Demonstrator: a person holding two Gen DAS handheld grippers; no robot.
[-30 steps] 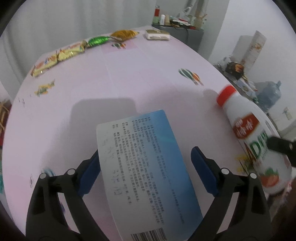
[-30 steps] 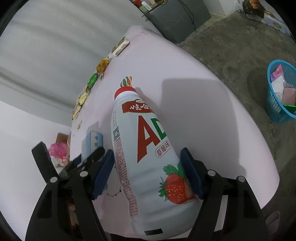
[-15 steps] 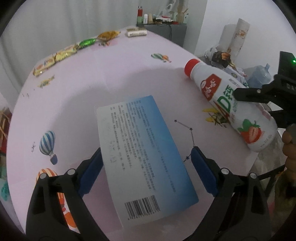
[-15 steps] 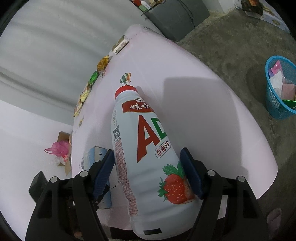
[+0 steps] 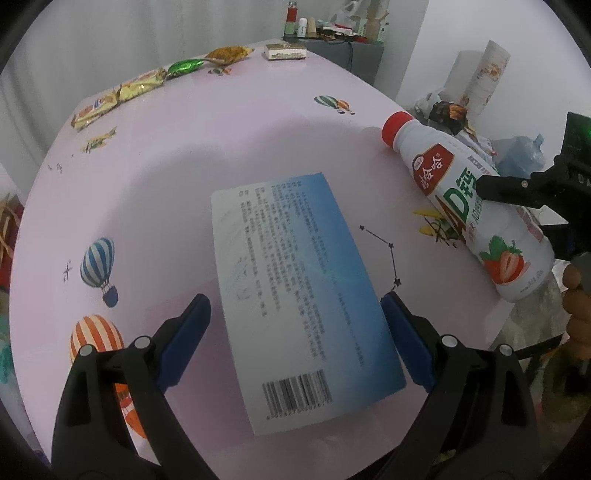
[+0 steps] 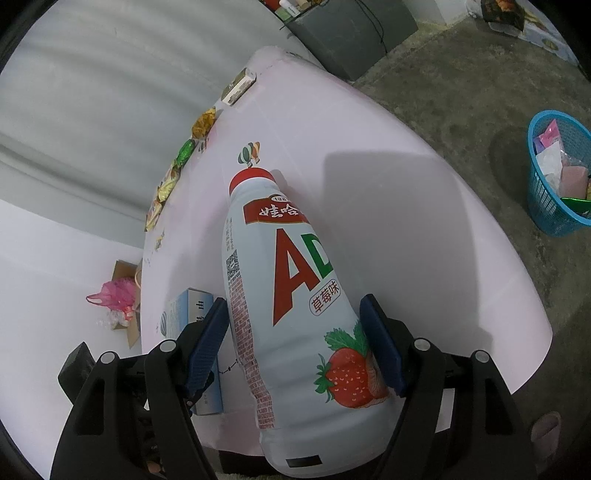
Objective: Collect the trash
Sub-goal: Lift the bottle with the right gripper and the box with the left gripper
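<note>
A flat blue-and-white box [image 5: 303, 295] with small print and a barcode lies on the pink table [image 5: 221, 155]. My left gripper [image 5: 295, 310] stands open over its near half, a gap showing at the left pad. A white strawberry drink bottle [image 6: 288, 295] with a red cap lies at the table's right edge, base toward me. My right gripper [image 6: 295, 328] is shut on its lower body, both blue pads pressing its sides. In the left wrist view the bottle [image 5: 469, 206] shows at the right, with a black finger [image 5: 517, 188] of that gripper on it.
Several snack wrappers [image 5: 129, 88] and a small flat pack [image 5: 286, 51] line the table's far edge. A blue basket [image 6: 554, 206] holding trash stands on the concrete floor to the right. A dark cabinet [image 6: 351, 33] stands past the table. A pink bag [image 6: 114, 295] lies at the left.
The left gripper has drawn back from the box, so more of the table, the whole box and the bottle now show. The right gripper and the bottle have stayed put.
</note>
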